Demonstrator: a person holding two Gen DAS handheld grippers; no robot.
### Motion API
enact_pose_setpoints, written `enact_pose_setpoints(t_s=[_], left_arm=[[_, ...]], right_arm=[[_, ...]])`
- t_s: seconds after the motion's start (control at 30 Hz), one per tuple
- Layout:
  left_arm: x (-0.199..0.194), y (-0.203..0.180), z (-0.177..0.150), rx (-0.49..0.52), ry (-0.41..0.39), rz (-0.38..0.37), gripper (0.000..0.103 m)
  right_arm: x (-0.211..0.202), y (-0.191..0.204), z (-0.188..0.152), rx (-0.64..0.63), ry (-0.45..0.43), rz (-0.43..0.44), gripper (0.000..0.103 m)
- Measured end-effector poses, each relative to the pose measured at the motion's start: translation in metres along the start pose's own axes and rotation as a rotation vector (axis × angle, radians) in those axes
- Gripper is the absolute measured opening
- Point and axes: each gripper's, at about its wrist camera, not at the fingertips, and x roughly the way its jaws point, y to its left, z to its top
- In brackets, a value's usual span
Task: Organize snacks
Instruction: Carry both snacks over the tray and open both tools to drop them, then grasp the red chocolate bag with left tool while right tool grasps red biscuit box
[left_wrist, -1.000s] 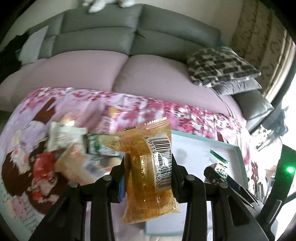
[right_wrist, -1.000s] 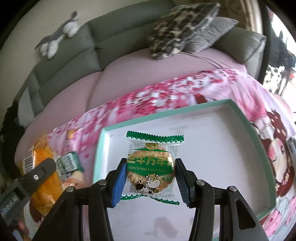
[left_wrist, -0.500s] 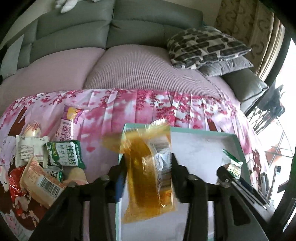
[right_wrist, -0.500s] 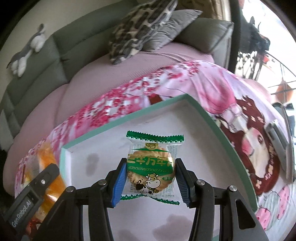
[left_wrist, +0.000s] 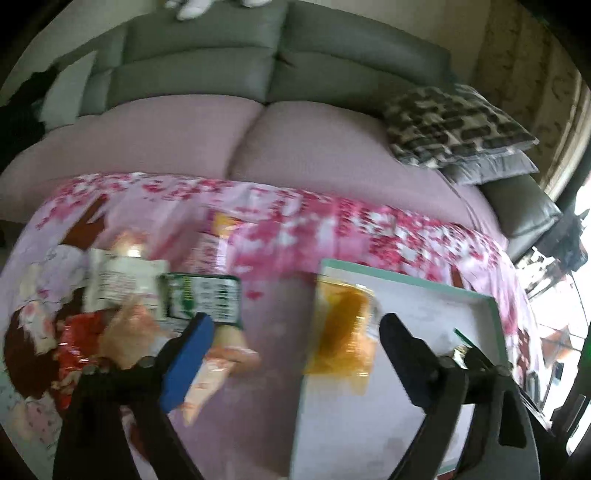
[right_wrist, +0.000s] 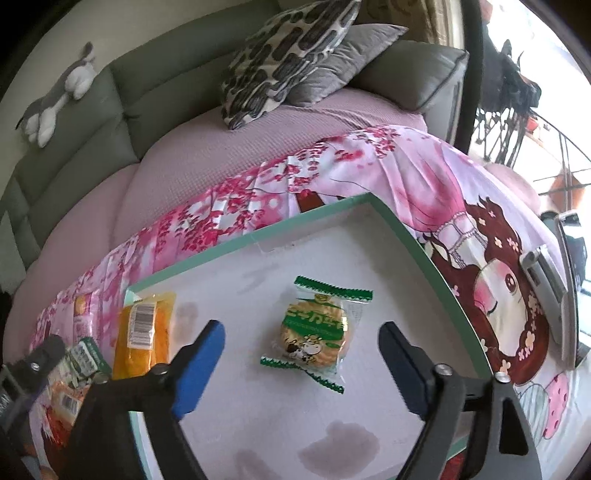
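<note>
A heap of snack packets (left_wrist: 147, 306) sits at the left on the floral cloth (right_wrist: 258, 188). In the teal-rimmed tray (right_wrist: 417, 236), the orange packet (right_wrist: 142, 334) lies by the left wall, the green biscuit packet (right_wrist: 317, 332) mid-floor. Left gripper (left_wrist: 295, 347) and right gripper (right_wrist: 301, 354) both gape, holding nothing.

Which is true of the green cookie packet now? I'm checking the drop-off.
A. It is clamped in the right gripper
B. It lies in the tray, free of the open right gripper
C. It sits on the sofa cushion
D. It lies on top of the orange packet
B: the green cookie packet lies flat on the tray floor, with the right gripper spread wide and touching nothing, and apart from the orange packet.
</note>
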Motion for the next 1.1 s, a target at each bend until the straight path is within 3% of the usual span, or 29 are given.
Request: enact_pose_setpoints(t_s=[0.03, 0.3, 0.5, 0.67, 1.1], left_arm=[[-0.003, 0.006, 0.000, -0.004, -0.007, 0.019, 0.093], [-0.014, 0.053, -0.004, -0.059, -0.005, 0.180, 0.097], [-0.027, 0.089, -0.008, -0.119, -0.026, 0.252, 0.098], [-0.041, 0.113, -0.011, -0.169, -0.061, 0.276, 0.099], [-0.064, 0.153, -0.018, -0.290, -0.075, 0.262, 0.099]], right_arm=[[0.000, 0.003, 0.000, -0.016, -0.001, -0.006, 0.103], [-0.010, 0.019, -0.004, -0.111, -0.038, -0.006, 0.103], [-0.014, 0.025, -0.006, -0.115, -0.054, 0.057, 0.103], [-0.018, 0.034, -0.008, -0.122, -0.068, 0.080, 0.103], [-0.017, 0.073, -0.029, -0.189, 0.018, 0.200, 0.103]])
